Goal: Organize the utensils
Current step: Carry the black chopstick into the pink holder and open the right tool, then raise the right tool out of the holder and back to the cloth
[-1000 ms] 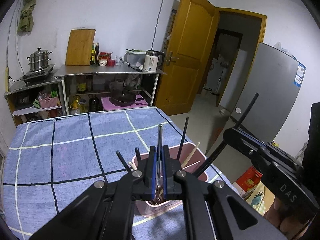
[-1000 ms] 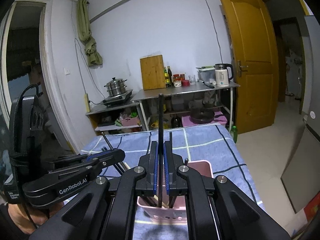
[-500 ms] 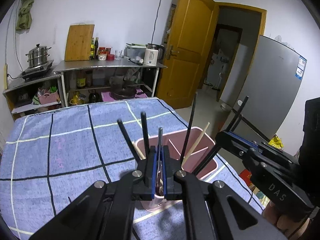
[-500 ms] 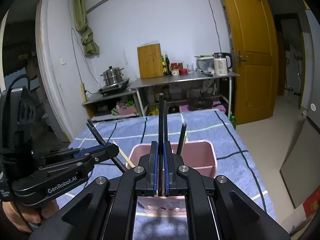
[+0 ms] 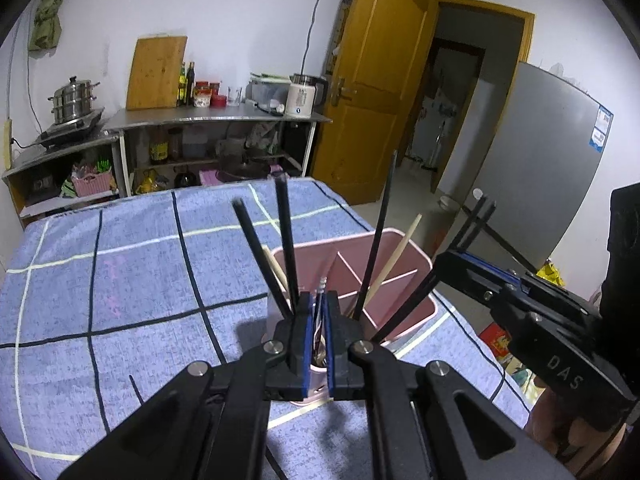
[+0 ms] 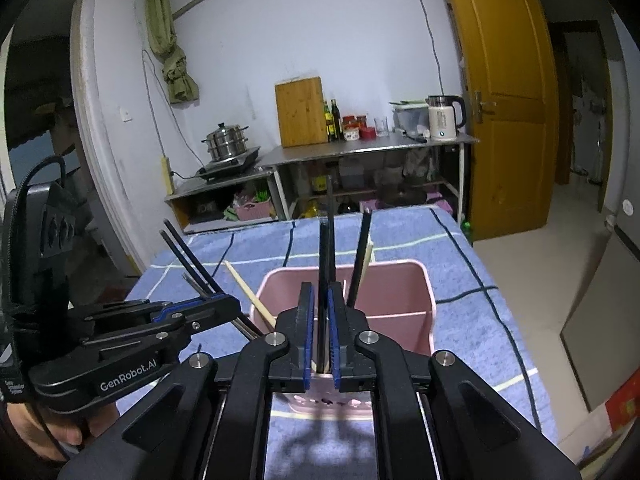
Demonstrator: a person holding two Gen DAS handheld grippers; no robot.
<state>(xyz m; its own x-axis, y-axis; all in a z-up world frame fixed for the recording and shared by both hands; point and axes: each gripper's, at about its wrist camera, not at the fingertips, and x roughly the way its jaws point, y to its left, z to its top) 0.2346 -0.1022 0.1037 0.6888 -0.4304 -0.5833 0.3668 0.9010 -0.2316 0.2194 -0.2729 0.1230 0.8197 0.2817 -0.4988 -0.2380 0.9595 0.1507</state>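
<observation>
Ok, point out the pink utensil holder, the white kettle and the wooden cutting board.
pink utensil holder (image 6: 424, 280): right wrist view, right back corner of its rim.
white kettle (image 6: 442, 122): right wrist view, middle of its body.
wooden cutting board (image 6: 302, 112): right wrist view, centre of its face.

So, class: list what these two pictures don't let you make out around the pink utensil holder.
- Left wrist view: what kind of metal utensil the left tool clamps; its pads cover most of it.
- Right wrist view: the lower ends of the black chopsticks, hidden inside the pink holder.
- Left wrist view: fridge sticker text, too small.
</observation>
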